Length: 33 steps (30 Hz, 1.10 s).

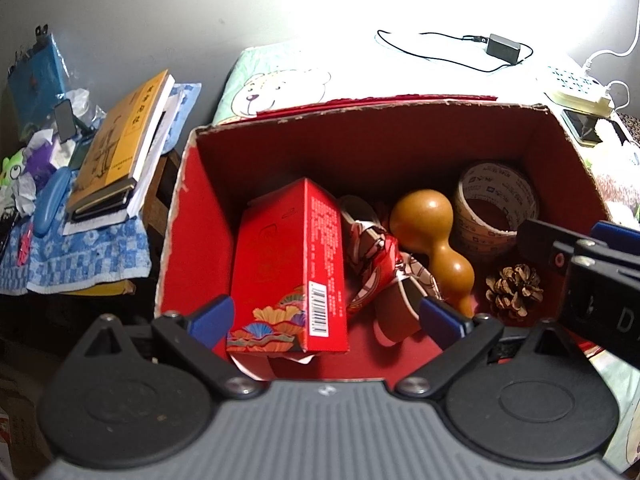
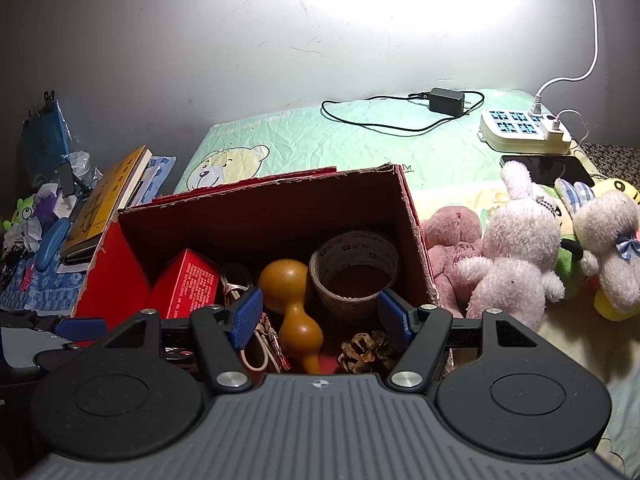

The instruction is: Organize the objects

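Both hand-held grippers, left hand-held gripper (image 1: 326,318) and right hand-held gripper (image 2: 322,316), are held wide open and empty over the red box (image 2: 416,236); the gourd (image 2: 290,300) is best clasped at its narrow waist.

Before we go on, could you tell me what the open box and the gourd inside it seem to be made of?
Box: cardboard, probably corrugated, matte red facing; its torn top edge shows raw brown board.
Gourd: looks like a dried natural gourd, possibly varnished wood; smooth tan skin with a soft glossy highlight.

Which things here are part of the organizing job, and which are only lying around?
Part of the job:
cardboard box
red carton
gourd
tape roll
pine cone
plush toys

Only lying around:
books
power strip
charger
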Each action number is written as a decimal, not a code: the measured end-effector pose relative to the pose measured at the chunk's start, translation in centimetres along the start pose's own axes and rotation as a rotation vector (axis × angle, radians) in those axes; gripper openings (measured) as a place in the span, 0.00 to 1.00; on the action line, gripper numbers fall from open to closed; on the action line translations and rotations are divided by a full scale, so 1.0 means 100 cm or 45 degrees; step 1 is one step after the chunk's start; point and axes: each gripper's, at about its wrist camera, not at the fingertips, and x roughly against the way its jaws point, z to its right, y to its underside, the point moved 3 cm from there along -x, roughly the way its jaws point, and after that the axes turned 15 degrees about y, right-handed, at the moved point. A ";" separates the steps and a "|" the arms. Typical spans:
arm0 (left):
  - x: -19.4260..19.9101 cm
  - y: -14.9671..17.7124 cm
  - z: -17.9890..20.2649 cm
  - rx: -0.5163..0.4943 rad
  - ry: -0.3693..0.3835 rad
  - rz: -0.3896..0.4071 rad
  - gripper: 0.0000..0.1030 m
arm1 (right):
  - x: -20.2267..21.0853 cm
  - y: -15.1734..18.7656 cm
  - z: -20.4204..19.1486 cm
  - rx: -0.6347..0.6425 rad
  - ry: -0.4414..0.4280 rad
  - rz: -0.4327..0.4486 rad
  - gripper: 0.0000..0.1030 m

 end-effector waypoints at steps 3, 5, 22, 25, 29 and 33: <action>-0.001 0.000 0.001 -0.012 -0.009 -0.001 0.96 | -0.002 -0.001 0.002 -0.014 -0.005 0.002 0.65; -0.001 -0.002 0.000 -0.012 -0.012 0.001 0.96 | -0.003 -0.001 0.002 -0.012 -0.005 0.004 0.65; 0.000 0.000 -0.005 0.041 -0.017 0.008 0.96 | -0.001 -0.002 -0.006 0.070 -0.003 0.045 0.65; 0.001 0.000 -0.003 0.031 -0.017 0.010 0.96 | 0.000 0.000 -0.003 0.053 -0.004 0.041 0.65; 0.002 -0.001 0.000 0.012 -0.020 0.015 0.96 | 0.001 0.000 -0.001 0.044 0.010 0.047 0.65; 0.002 -0.001 -0.001 0.021 -0.010 0.015 0.96 | 0.002 -0.001 -0.002 0.049 0.024 0.057 0.65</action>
